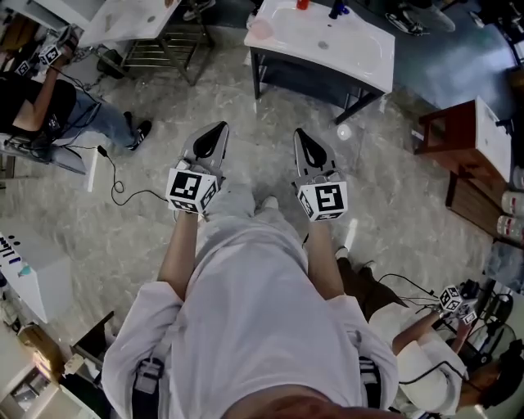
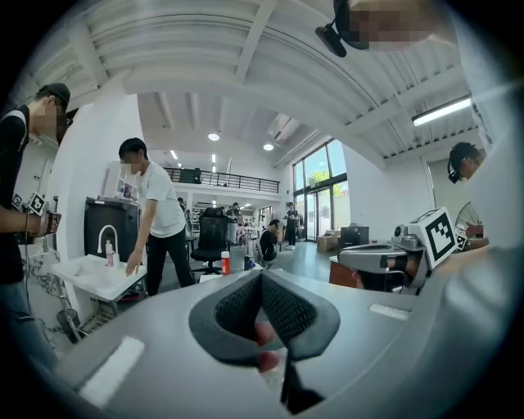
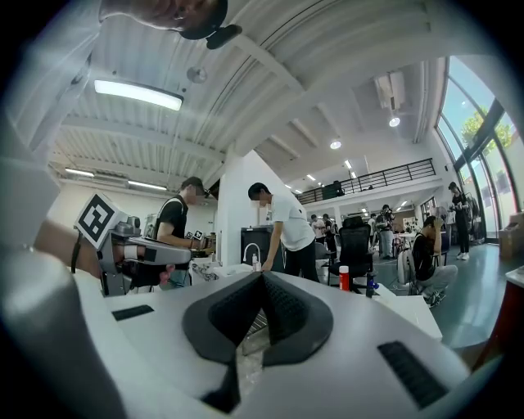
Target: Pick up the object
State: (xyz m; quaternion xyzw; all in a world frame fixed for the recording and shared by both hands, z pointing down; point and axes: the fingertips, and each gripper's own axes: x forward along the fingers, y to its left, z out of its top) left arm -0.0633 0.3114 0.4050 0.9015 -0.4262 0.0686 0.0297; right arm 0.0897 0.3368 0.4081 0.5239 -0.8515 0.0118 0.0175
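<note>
I hold both grippers side by side at waist height over the marble floor, pointing at a white table [image 1: 360, 49] a step ahead. On that table stand a small red bottle [image 1: 303, 4] and a dark blue item [image 1: 337, 10]. The left gripper [image 1: 217, 129] is shut with nothing in it, its padded tips meeting [image 2: 260, 277]. The right gripper [image 1: 300, 133] is shut and holds nothing as well [image 3: 263, 277]. The red bottle [image 2: 225, 263] shows far beyond the left jaws, and beyond the right jaws [image 3: 344, 278] beside the blue item [image 3: 370, 284].
A person sits at the left [image 1: 49, 106] and another crouches at the lower right [image 1: 426, 352]. A brown wooden stand [image 1: 467, 139] is at the right, a second white table [image 1: 131, 16] at the top left. A cable [image 1: 123, 192] lies on the floor. A person in white leans over a sink [image 2: 151, 213].
</note>
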